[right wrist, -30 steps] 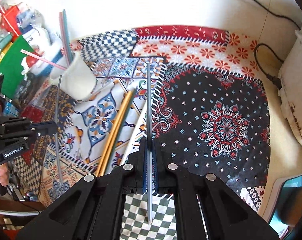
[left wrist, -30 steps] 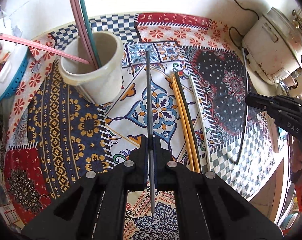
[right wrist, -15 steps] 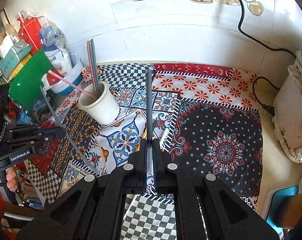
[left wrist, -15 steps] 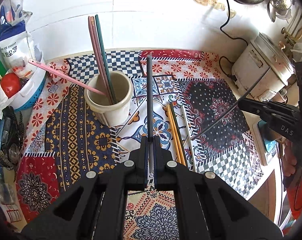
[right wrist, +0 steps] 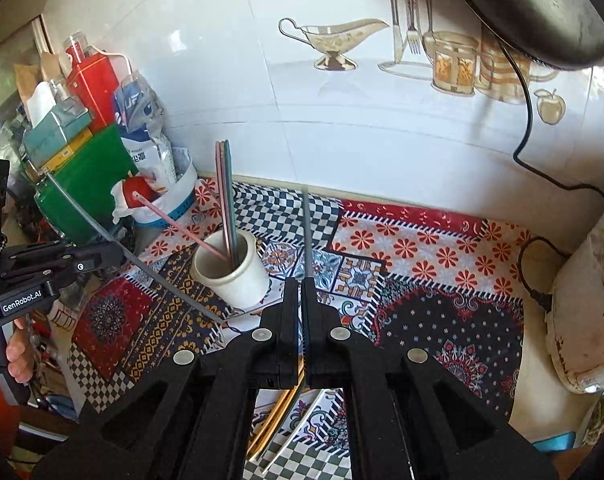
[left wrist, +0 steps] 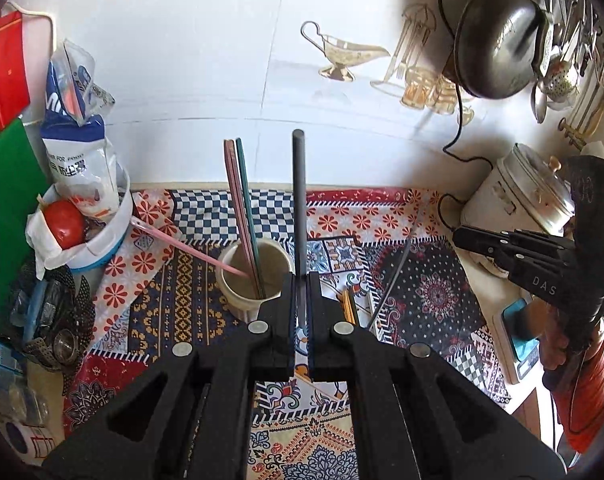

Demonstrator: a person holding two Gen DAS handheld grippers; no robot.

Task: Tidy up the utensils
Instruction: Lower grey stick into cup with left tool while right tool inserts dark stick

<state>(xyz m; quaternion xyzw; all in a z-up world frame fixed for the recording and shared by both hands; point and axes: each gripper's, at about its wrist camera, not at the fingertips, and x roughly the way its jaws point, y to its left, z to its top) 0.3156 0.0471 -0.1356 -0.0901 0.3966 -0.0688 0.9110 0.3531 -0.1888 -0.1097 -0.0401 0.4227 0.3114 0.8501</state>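
From the left wrist, the left gripper (left wrist: pixel 300 280) is clamped on a dark chopstick (left wrist: pixel 298 200) just right of the white cup (left wrist: pixel 254 276); tip it steeper so its lower end clears the rim.

From the right wrist, the right gripper (right wrist: pixel 300 284) pinches a thin grey chopstick (right wrist: pixel 306 232), also right of the cup (right wrist: pixel 230 268). Feed them in singly, avoiding the pink and teal chopsticks (right wrist: pixel 225 200) inside.
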